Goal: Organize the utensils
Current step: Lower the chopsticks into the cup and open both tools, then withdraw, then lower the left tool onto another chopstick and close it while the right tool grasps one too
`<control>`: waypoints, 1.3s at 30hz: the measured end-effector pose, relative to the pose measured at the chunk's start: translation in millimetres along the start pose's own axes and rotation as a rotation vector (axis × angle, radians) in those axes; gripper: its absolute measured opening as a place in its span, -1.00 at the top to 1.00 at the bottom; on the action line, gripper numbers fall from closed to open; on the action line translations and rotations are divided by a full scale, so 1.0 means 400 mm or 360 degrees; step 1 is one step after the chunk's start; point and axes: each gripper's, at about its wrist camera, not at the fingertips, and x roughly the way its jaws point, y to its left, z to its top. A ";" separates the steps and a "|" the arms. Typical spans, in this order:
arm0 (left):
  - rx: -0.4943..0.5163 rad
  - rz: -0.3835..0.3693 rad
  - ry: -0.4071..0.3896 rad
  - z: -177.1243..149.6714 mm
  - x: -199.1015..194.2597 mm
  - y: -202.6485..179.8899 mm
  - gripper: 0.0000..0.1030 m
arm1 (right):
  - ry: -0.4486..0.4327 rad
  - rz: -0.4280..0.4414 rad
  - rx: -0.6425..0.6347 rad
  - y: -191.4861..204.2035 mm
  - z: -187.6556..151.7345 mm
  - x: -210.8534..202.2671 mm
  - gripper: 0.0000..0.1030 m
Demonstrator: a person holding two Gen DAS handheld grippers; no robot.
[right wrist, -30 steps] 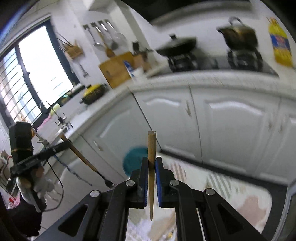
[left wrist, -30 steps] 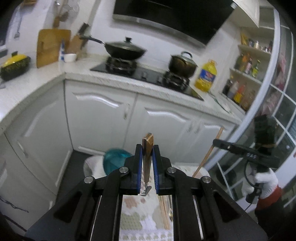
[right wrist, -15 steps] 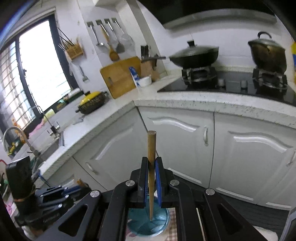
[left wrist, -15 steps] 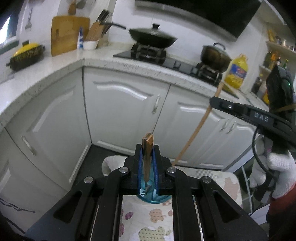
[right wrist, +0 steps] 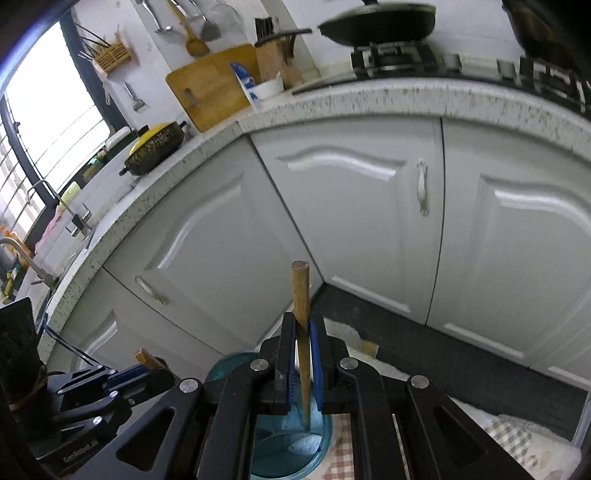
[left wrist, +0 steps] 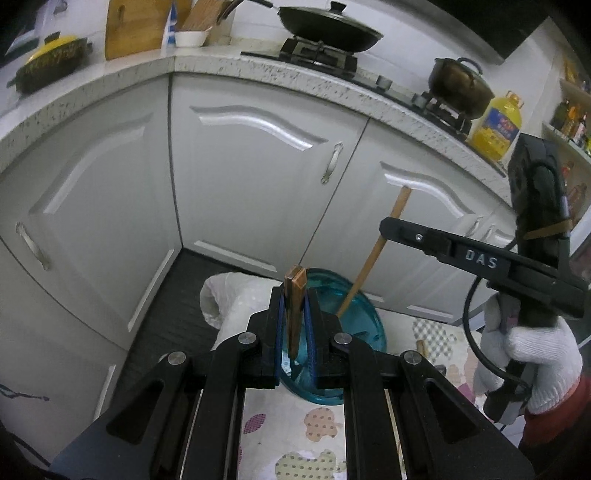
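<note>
My left gripper point(left wrist: 294, 325) is shut on a wooden-handled fork point(left wrist: 295, 284), handle up and tines down over a teal glass container point(left wrist: 369, 325). To its right, my right gripper point(left wrist: 386, 227), held by a white-gloved hand point(left wrist: 532, 362), is shut on a wooden chopstick point(left wrist: 369, 266). The stick slants down to the container's rim. In the right wrist view the chopstick point(right wrist: 300, 291) stands between the blue pads of the right gripper point(right wrist: 303, 332), its tip over the container point(right wrist: 273, 454). The left gripper point(right wrist: 155, 369) shows at lower left beside the container.
The container stands on a patterned tablecloth point(left wrist: 295, 435) near the table's far edge, next to a white bag point(left wrist: 229, 295). White cabinet doors point(left wrist: 258, 177) stand close behind under a speckled countertop point(left wrist: 258, 70) with a wok point(left wrist: 328, 33) and an oil bottle point(left wrist: 496, 125).
Both grippers have come down and closed in on the teal container, which now lies right under both utensils. The right gripper has swung in close beside the left. Both grips are unchanged.
</note>
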 end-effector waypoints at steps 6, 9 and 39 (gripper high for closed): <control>-0.0051 0.0001 0.0001 0.008 -0.005 0.005 0.82 | 0.0002 -0.0007 0.0022 -0.007 -0.018 -0.025 0.44; -0.0072 -0.0002 -0.0005 0.005 -0.016 0.005 0.66 | -0.0007 0.0005 0.0032 -0.008 -0.028 -0.050 0.31; 0.0257 -0.0033 -0.0159 -0.182 -0.171 -0.299 0.39 | -0.0269 -0.0441 0.0146 -0.013 -0.384 -0.503 0.19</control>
